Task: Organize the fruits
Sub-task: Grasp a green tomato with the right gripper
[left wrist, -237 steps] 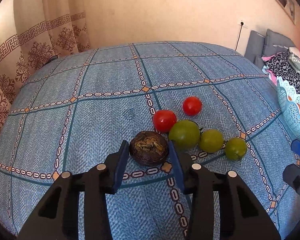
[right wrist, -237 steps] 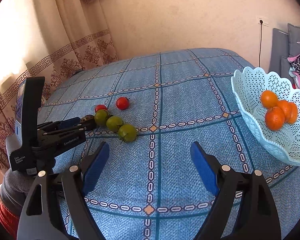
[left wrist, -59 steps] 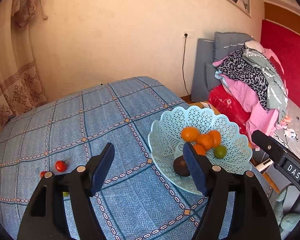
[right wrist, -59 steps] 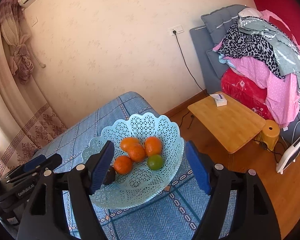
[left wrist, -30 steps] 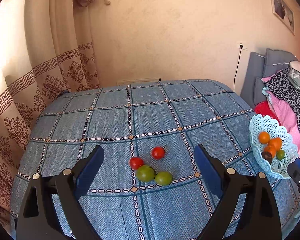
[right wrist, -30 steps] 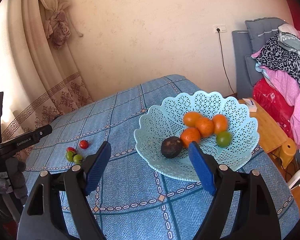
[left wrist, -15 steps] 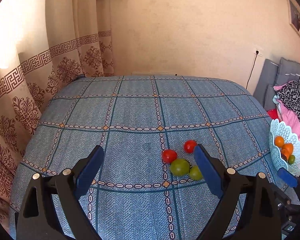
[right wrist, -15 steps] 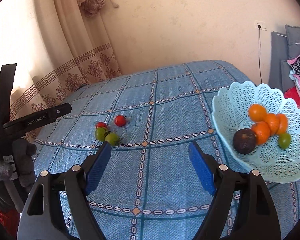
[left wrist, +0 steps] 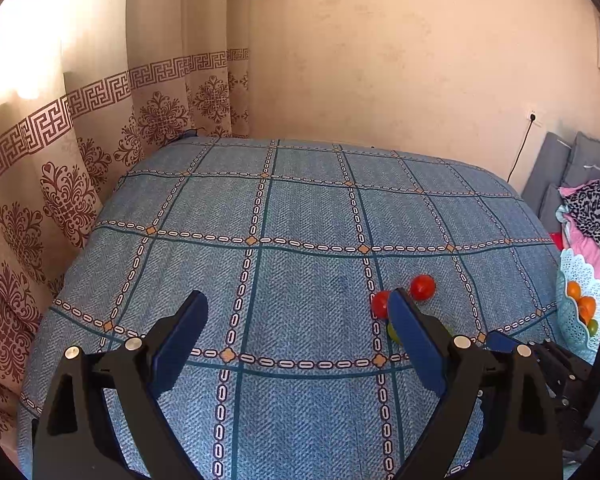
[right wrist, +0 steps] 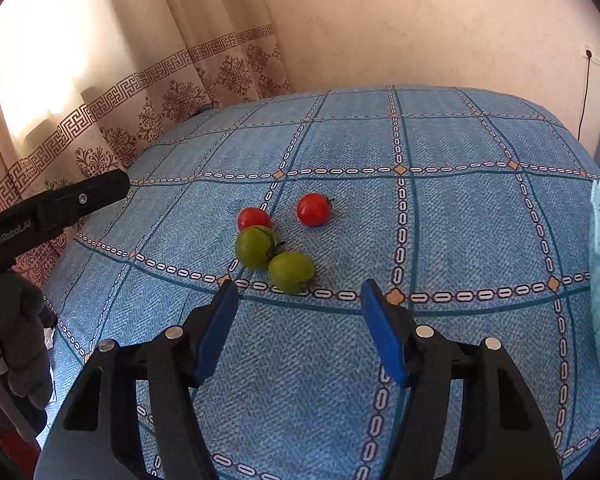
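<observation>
Room bright, daylight. Strong white glare on curtain [left wrist: 28, 52], up and left of both grippers; cloth detail lost there. Soft small shadows under fruits ahead of right gripper [right wrist: 296, 292]. Blue bedspread [left wrist: 300, 216] evenly lit, pattern sharp. Fisheye bends straight lines, more toward edges. Dark round corners in both views. Little blur anywhere.

We see a blue bedcover [right wrist: 460, 220] with a grid of dark teal lines, white chain links and small orange diamonds. On it lie two red tomatoes [right wrist: 313, 209] and two green tomatoes [right wrist: 291, 271]. The basket [left wrist: 580, 276] is pale turquoise lattice, with orange fruits [left wrist: 587, 306] inside. The curtain [left wrist: 100, 128] is beige with brown ornaments. Our gripper pads [right wrist: 216, 330] are blue.
</observation>
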`<state>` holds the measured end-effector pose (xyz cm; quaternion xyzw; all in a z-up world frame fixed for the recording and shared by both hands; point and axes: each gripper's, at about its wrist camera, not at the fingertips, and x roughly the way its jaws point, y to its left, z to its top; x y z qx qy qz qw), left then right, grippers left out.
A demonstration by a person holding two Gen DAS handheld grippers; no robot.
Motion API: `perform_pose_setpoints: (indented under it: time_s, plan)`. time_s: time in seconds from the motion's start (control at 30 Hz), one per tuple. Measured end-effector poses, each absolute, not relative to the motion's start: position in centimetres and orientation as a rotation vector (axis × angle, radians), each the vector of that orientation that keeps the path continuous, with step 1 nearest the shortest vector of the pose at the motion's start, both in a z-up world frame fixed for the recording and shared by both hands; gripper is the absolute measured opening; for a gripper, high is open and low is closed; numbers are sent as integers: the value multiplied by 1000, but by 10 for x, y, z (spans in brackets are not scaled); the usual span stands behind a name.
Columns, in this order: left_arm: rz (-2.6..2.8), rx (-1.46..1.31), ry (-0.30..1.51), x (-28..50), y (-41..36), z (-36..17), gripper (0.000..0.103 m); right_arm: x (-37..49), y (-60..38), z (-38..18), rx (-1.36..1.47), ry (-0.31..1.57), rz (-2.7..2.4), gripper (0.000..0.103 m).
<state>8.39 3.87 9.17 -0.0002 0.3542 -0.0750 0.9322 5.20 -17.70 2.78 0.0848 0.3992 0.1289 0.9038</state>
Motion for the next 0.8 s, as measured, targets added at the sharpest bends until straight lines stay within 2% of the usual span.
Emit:
perform_pose_setpoints:
  time_s: [0.33,0.5,0.8]
  plan:
    - [-152,-12,734,87,44,88,91,81,-164,13,125,879,286,53]
    - [-154,-13,741,91,44,86,91,86,-160,7,104,895,292,35]
    - [-174,10,768,96,25,77,90,70,-173,10,122,881,284,33]
